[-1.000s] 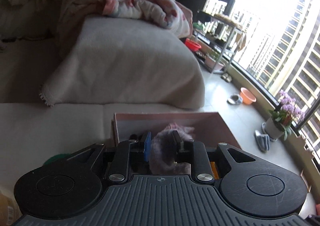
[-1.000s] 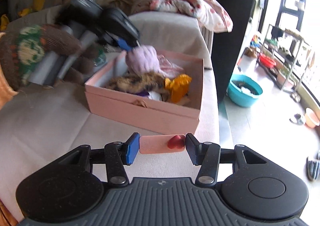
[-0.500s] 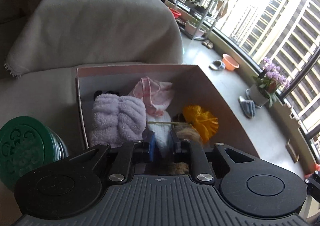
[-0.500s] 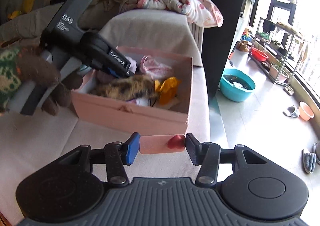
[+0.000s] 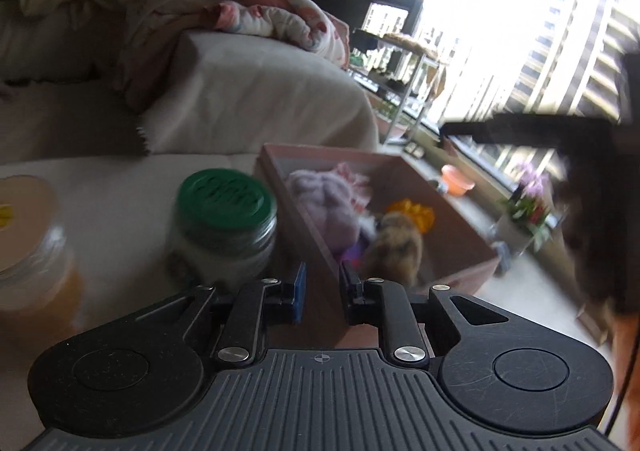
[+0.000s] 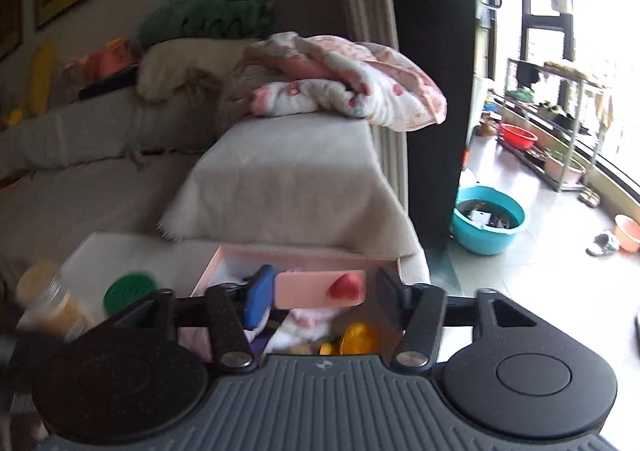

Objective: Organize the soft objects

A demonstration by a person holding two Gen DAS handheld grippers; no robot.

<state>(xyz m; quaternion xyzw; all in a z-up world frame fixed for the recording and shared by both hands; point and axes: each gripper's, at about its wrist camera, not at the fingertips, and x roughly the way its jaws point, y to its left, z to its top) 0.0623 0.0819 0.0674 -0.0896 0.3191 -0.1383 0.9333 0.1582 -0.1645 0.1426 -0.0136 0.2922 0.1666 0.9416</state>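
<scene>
**Pink piece carried crosswise above the box**

Left wrist: left gripper [image 5: 320,287] empty, jaws parted a little. Pink box [image 5: 460,251] at 1 o'clock, long axis toward 11; lilac plush [image 5: 324,207], brown fur [image 5: 396,247], yellow item [image 5: 412,211] inside. Green-lidded jar [image 5: 224,227] just beside the box's left wall.

Right wrist: right gripper [image 6: 320,295] pinches a pink piece [image 6: 316,289], long axis 9-to-3, over the box [image 6: 304,253]. Floor open at 3.

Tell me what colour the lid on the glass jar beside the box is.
Green; the jar lid shows best in the left wrist view.
</scene>
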